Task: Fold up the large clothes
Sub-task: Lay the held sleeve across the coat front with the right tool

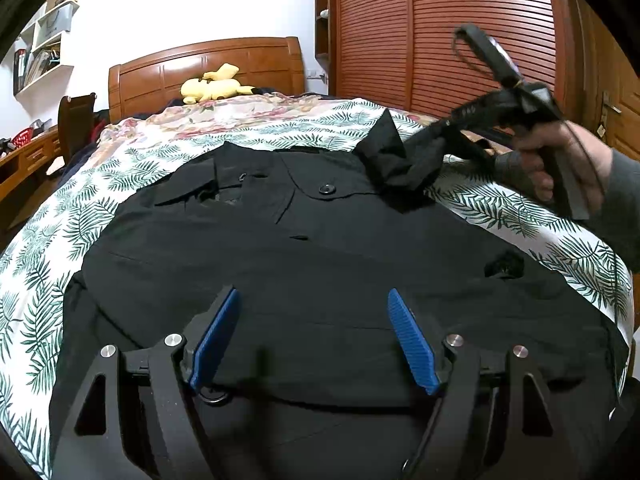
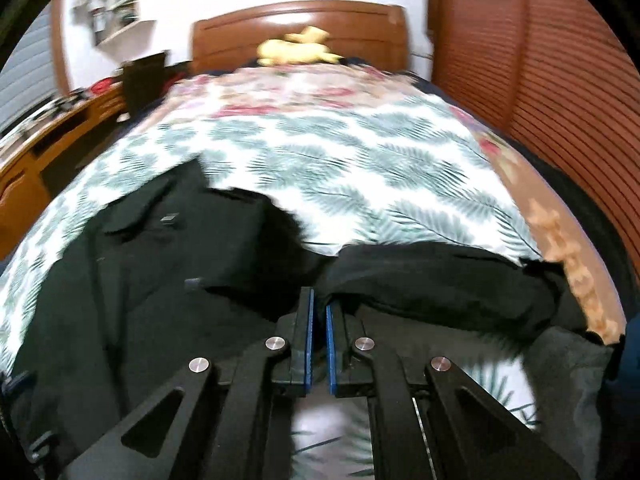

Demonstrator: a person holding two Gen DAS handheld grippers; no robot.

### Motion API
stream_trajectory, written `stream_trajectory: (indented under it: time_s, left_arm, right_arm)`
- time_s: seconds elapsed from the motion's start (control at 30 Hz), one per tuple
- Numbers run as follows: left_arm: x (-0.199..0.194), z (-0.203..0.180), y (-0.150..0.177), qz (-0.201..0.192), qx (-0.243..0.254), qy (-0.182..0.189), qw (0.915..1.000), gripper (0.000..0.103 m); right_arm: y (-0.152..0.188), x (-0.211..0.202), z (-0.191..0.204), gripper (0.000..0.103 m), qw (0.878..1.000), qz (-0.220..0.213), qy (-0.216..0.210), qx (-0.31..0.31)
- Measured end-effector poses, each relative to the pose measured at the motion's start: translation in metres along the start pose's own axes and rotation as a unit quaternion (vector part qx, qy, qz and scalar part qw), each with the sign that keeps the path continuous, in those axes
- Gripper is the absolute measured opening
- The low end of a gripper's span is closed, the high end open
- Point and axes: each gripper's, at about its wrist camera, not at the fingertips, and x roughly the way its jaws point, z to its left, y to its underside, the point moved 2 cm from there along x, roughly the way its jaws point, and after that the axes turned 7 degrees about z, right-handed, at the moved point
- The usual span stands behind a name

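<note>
The left gripper (image 1: 312, 300) (blue pads) hangs spread wide over the black coat (image 1: 320, 264); at two o'clock the right gripper (image 2: 319, 300) pinches its sleeve (image 1: 404, 164).

Your left gripper (image 1: 312, 300) is sitting with its jaws spread wide, blue pads (image 1: 412, 344) angled outward and nothing pinched between them, pointing forward and somewhat downward. Your right gripper (image 2: 319, 300) is the busy one: its jaws are clamped nearly together, the two blue pads almost parallel with only a thin sliver between them, and they're pinching black fabric at the tips. From the left camera you can see your right hand (image 1: 560, 160) wrapped around that gripper's handle, sleeve showing at the wrist, tool held up and angled down to the left. The right view is blurry.
</note>
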Motion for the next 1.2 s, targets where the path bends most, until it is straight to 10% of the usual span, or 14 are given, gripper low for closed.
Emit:
stream_trajectory:
  time_s: [0.33,0.87,1.03,1.2]
  left_arm:
    - [0.000,0.000,-0.001,0.002,-0.001,-0.001,1.0000,0.077]
    - [0.001,0.000,-0.001,0.004,0.001,-0.001,1.0000,0.077]
    - [0.002,-0.001,0.000,0.006,0.003,0.000,1.0000,0.077]
    - [0.003,-0.002,-0.001,0.006,0.003,-0.001,1.0000,0.077]
  right_arm:
    - [0.031,-0.015,0.055,0.005,0.995,0.010,-0.065,-0.071]
    - [0.029,-0.044,0.058,0.010,0.996,-0.003,-0.047,-0.070]
    - [0.031,-0.058,0.044,0.050,0.998,-0.022,-0.045,-0.044]
    - [0.039,-0.057,0.030,0.055,0.999,-0.020,-0.010,-0.033]
